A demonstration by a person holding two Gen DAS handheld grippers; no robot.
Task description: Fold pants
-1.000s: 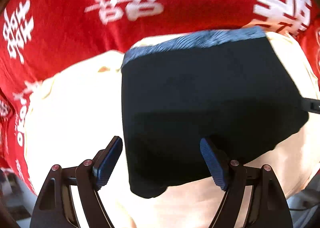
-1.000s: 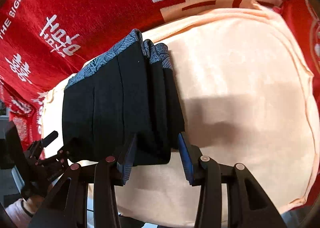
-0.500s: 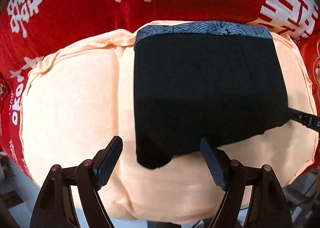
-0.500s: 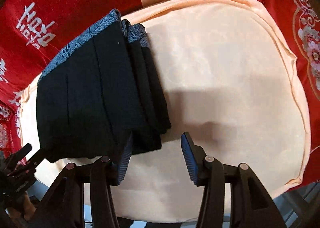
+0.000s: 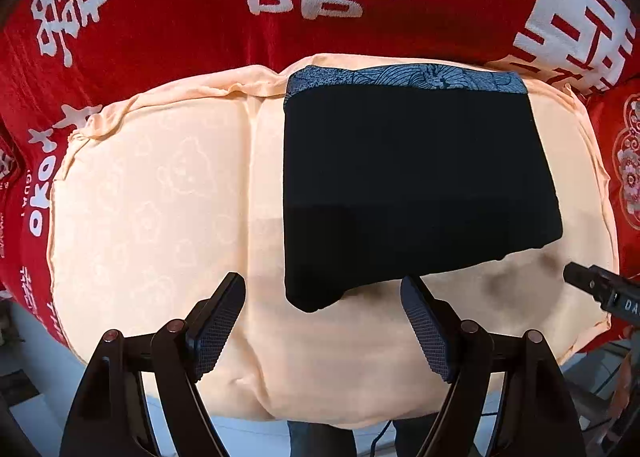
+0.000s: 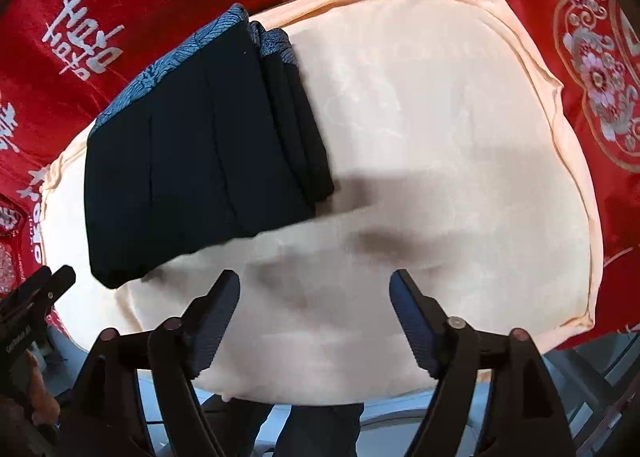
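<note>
Hovering above the work with jaws spread wide and nothing between them: the left gripper, pointing down just off the near edge of the folded black pants. Doing likewise, the right gripper, jaws having just been opening, empty, poised over bare cushion just beside the bundle's stacked right edge. Lying as a compact rectangle on the peach cushion, toward its far side, the pants, with the grey patterned waistband turned to the far edge and several layers showing at the fold. Spreading beneath and behind it all, a red cloth with white characters. Looking light, soft and limp, likely slumping or unfolding if lifted by one corner; probably best taken at two points along a folded edge, pinching through all layers at once. Appearing close to finished, judging by the tidy stack.
</note>
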